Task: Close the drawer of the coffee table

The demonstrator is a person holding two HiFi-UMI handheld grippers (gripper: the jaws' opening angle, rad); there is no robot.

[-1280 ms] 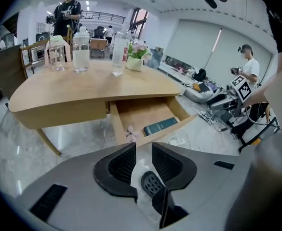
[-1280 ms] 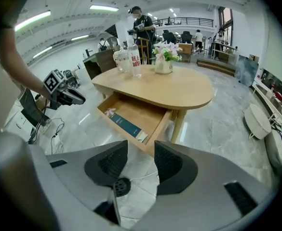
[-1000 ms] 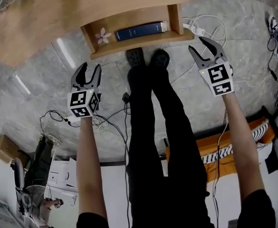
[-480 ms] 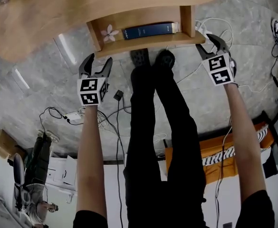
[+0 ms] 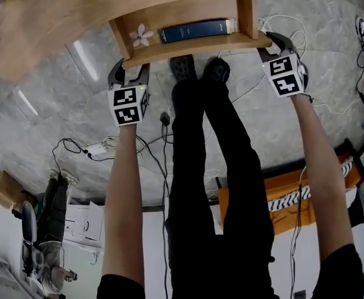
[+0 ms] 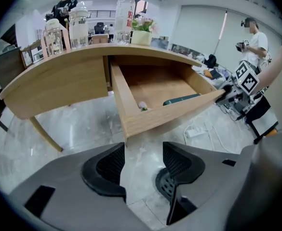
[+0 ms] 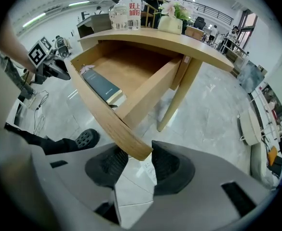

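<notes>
Left gripper (image 5: 129, 73) and right gripper (image 5: 275, 44) have come down to the front of the open drawer (image 5: 194, 47).
I see the left jaws closing on nothing, just beside one front corner. The right jaws are closing around the other. The drawer stands pulled out of the coffee table (image 5: 76, 11).

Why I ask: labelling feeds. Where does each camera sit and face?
Head view: on the head, facing steeply down at the open drawer; arms, legs, left gripper, right gripper show.
Left gripper view: on that gripper, facing the drawer beyond empty, closing jaws; right gripper shows.
Right gripper view: on that gripper, drawer corner between closing jaws; shoe shows.
All share the drawer and book.
</notes>
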